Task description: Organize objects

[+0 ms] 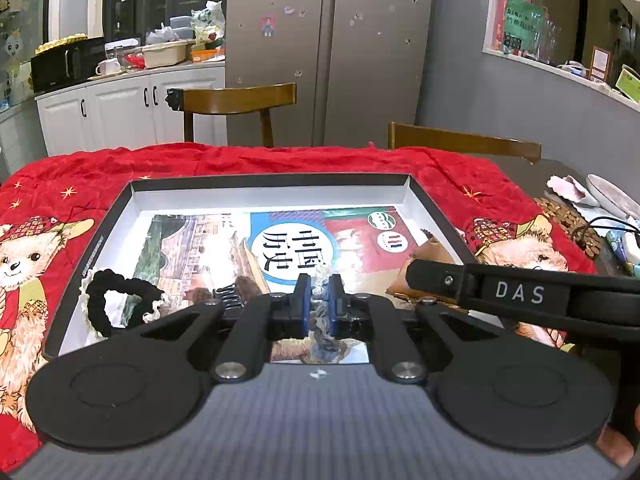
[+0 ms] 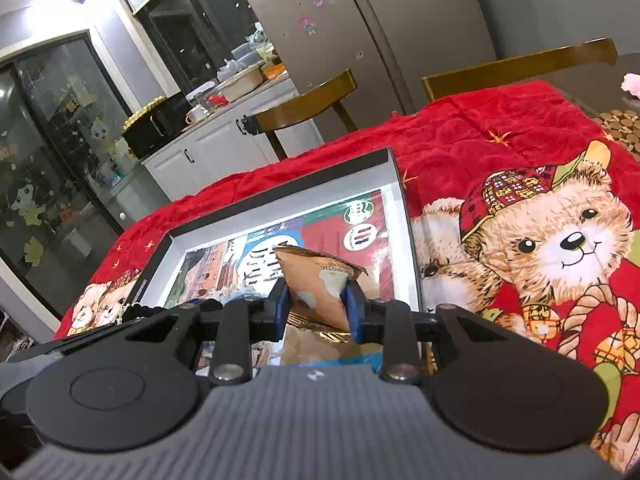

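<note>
A shallow black box [image 1: 136, 192] with white inner walls lies on the red bear blanket, and a colourful book [image 1: 288, 240] covers its floor. My left gripper [image 1: 320, 300] is shut on a blue-white scrunchie [image 1: 322, 320] over the box's near side. A black scrunchie [image 1: 116, 300] and a dark hair claw [image 1: 228, 294] lie in the box at the near left. My right gripper [image 2: 318, 304] is shut on a gold snack packet [image 2: 320, 280] and holds it above the box's [image 2: 396, 184] right part. The right gripper's arm [image 1: 520, 292] crosses the left wrist view at right.
Red bear blanket [image 2: 500, 152] covers the table. Two wooden chairs [image 1: 240, 100] stand at the far side. A woven mat [image 1: 568, 220], dishes and a cable lie at the table's right end. A fridge and a cluttered counter stand behind.
</note>
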A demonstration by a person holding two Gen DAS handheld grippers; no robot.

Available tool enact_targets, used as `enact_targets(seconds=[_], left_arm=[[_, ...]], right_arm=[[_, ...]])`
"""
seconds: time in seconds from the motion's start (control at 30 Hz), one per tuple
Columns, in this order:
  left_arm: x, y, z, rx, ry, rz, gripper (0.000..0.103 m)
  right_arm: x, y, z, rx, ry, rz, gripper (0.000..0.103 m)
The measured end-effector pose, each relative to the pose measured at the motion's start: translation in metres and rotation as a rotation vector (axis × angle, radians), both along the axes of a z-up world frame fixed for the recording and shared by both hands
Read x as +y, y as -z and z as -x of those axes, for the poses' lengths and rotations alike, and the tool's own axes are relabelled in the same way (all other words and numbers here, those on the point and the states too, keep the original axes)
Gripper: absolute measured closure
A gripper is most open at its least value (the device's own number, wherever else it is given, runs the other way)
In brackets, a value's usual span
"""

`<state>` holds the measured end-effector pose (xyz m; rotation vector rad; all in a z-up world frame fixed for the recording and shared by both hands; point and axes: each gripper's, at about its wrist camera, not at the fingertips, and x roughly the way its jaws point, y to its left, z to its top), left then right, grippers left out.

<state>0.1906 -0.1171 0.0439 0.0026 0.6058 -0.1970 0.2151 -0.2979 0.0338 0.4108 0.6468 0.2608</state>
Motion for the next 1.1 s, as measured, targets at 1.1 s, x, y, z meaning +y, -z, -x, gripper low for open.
enact_targets(seconds=[1.1], left_arm=[[0.014, -0.004, -0.009, 0.103, 0.021, 0.069, 0.092]], right_arm=[[0.007, 0.006, -0.001, 0.015, -0.018, 0.039, 0.069]])
